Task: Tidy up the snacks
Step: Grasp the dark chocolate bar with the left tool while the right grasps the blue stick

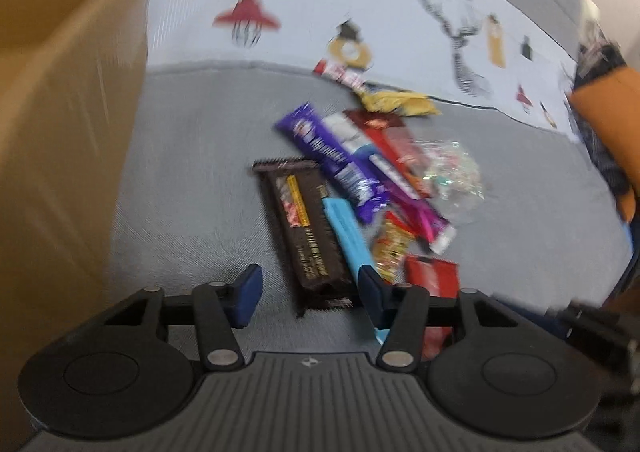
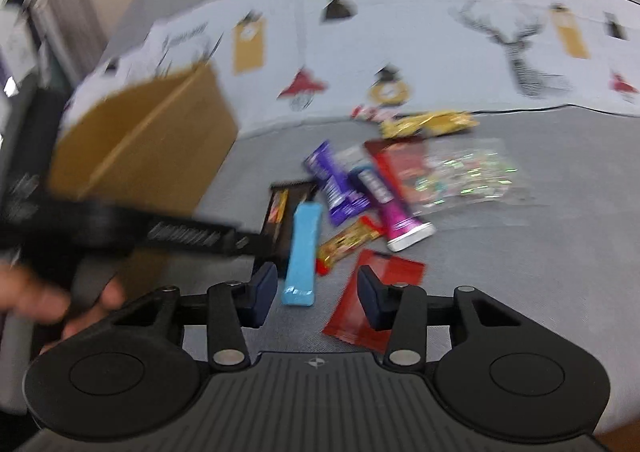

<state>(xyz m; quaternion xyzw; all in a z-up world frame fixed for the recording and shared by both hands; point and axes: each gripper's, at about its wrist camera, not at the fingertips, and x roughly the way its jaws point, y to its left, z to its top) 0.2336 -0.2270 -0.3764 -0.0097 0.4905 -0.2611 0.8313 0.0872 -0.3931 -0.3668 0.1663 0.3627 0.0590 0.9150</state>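
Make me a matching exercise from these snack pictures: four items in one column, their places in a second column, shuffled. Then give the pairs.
Things:
1. Long dark brown chocolate bar wrapper
2. Light blue flat snack bar
3. Crinkled yellow-gold foil wrapper
4. Brown cardboard box

Places:
A. Far end of the pile, near the printed cloth
B. Left of the pile, standing on the grey surface
C. Between the open fingers in the left wrist view
D. Between the dark brown wrapper and the red-yellow packet

Pairs: 1-C, 2-D, 3-A, 4-B
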